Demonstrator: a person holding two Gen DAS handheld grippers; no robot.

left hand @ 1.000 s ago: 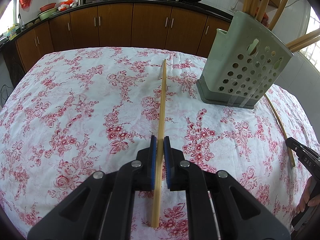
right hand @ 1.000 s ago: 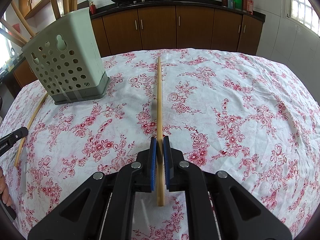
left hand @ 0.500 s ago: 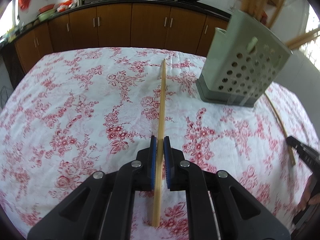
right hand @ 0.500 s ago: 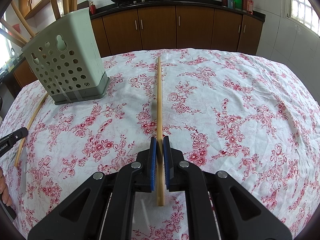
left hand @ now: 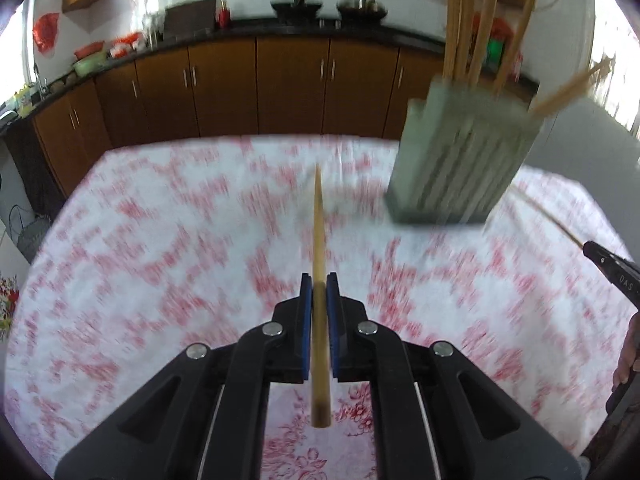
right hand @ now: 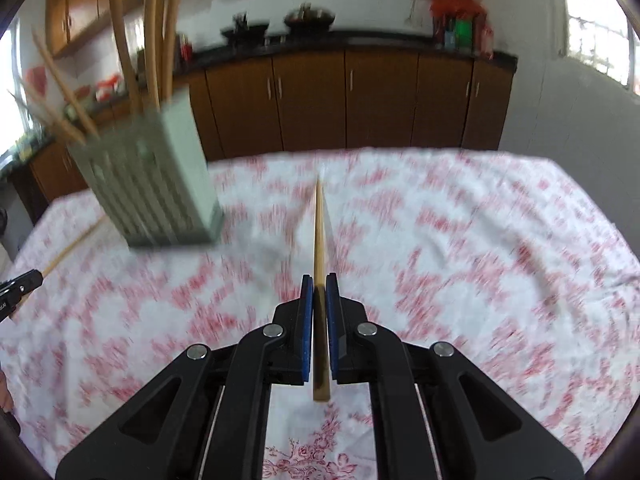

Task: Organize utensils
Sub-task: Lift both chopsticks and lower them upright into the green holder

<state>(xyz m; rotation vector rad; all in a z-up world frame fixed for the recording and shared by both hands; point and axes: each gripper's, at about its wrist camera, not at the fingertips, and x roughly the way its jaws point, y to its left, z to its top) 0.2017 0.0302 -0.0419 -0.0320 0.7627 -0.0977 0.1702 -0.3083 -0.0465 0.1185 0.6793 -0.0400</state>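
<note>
Bamboo is what each of your tools is pinching: the left tool [left hand: 319, 294] has its blue pads [left hand: 306, 320] pressed against a chopstick [left hand: 319, 240] that runs straight ahead between them, thin tip forward and thick end trailing back past the pads. Your right tool [right hand: 319, 294] grips a second chopstick [right hand: 319, 236] the same way, pointing forward over the floral cloth on the tabletop [right hand: 460, 260].

Both views are smeared with motion blur, so fine detail is lost. The pale green perforated holder [left hand: 460, 160] stands on the tabletop [left hand: 160, 240] ahead and to the right in your left view, several chopsticks sticking up from it. In your right view that holder [right hand: 156, 176] sits ahead and to the left. One more loose chopstick [left hand: 548, 216] lies on the cloth beside the holder, near the tip of your other tool at the frame edge.
</note>
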